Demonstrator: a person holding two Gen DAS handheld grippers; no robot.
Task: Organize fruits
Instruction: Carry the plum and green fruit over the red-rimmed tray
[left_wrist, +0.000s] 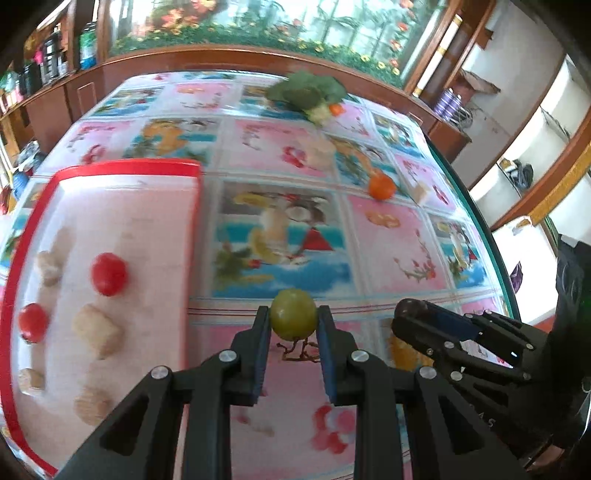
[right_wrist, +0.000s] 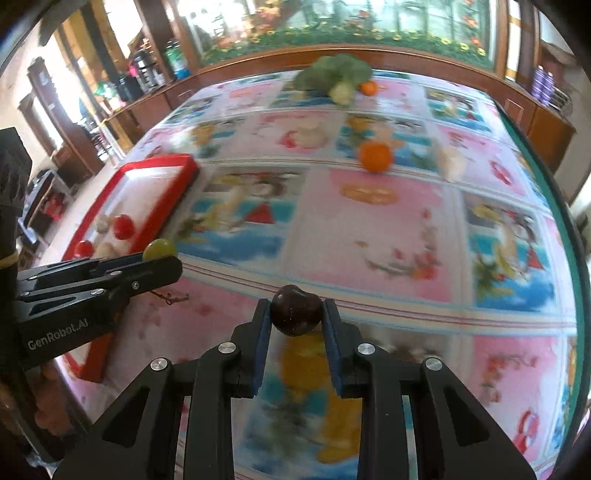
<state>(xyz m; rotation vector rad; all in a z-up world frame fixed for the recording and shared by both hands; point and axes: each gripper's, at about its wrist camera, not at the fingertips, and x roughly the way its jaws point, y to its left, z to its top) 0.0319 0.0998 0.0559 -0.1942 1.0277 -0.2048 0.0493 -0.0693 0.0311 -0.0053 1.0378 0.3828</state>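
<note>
My left gripper (left_wrist: 293, 315) is shut on a green grape (left_wrist: 293, 314) and holds it above the patterned tablecloth, just right of the red-rimmed tray (left_wrist: 110, 168). The tray holds two red fruits (left_wrist: 109, 274) and several beige chunks (left_wrist: 96, 330). My right gripper (right_wrist: 296, 310) is shut on a dark purple fruit (right_wrist: 296, 309); it shows at the right of the left wrist view too (left_wrist: 410, 314). In the right wrist view the left gripper (right_wrist: 162, 258) with the grape (right_wrist: 159, 248) reaches in from the left, near the tray (right_wrist: 159, 162).
An orange fruit (left_wrist: 382, 186) (right_wrist: 375, 156) lies mid-table with pale chunks (left_wrist: 421, 192) nearby. A leafy green vegetable (left_wrist: 306, 90) (right_wrist: 334, 74) and a small orange piece (right_wrist: 368, 87) sit at the far edge. The glass table edge (left_wrist: 476, 221) curves on the right; wooden cabinets ring the room.
</note>
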